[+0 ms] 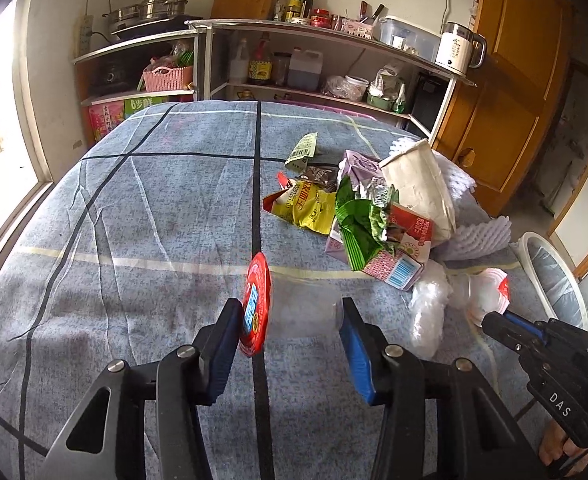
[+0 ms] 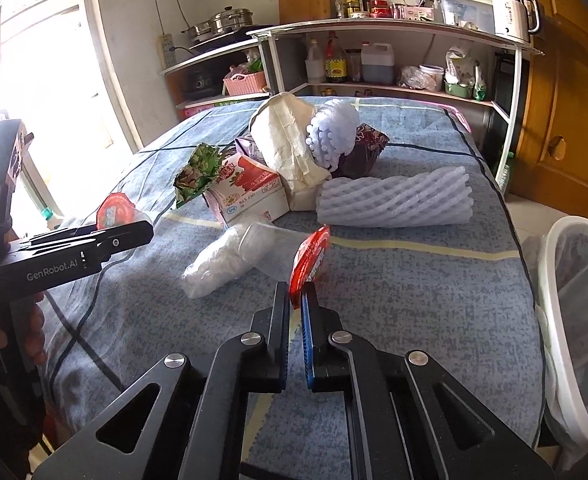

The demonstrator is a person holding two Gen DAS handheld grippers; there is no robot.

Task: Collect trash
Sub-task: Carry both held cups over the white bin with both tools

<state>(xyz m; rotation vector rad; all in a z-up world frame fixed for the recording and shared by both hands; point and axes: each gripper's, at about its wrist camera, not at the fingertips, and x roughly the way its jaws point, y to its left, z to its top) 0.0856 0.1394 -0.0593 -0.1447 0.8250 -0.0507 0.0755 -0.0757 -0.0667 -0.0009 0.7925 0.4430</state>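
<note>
My left gripper [image 1: 290, 320] is shut on a clear plastic cup with a red foil lid [image 1: 257, 304], held sideways above the blue checked cloth [image 1: 142, 216]. It shows in the right wrist view [image 2: 114, 210] too. My right gripper [image 2: 294, 300] is shut on the rim of another clear cup with a red lid [image 2: 309, 261]; in the left wrist view this cup [image 1: 489, 294] is at the right. A heap of trash lies beyond: yellow wrapper [image 1: 307, 206], green wrapper [image 1: 359, 226], milk carton [image 2: 246, 194], paper bag [image 2: 290, 148], foam netting [image 2: 395, 200], clear plastic bag [image 2: 226, 258].
A white bin with a clear liner [image 2: 573, 300] stands off the table's right edge. Behind the table are shelves [image 2: 393, 28] with bottles, pots and a kettle. A wooden door [image 1: 513, 72] is at the right, a bright window at the left.
</note>
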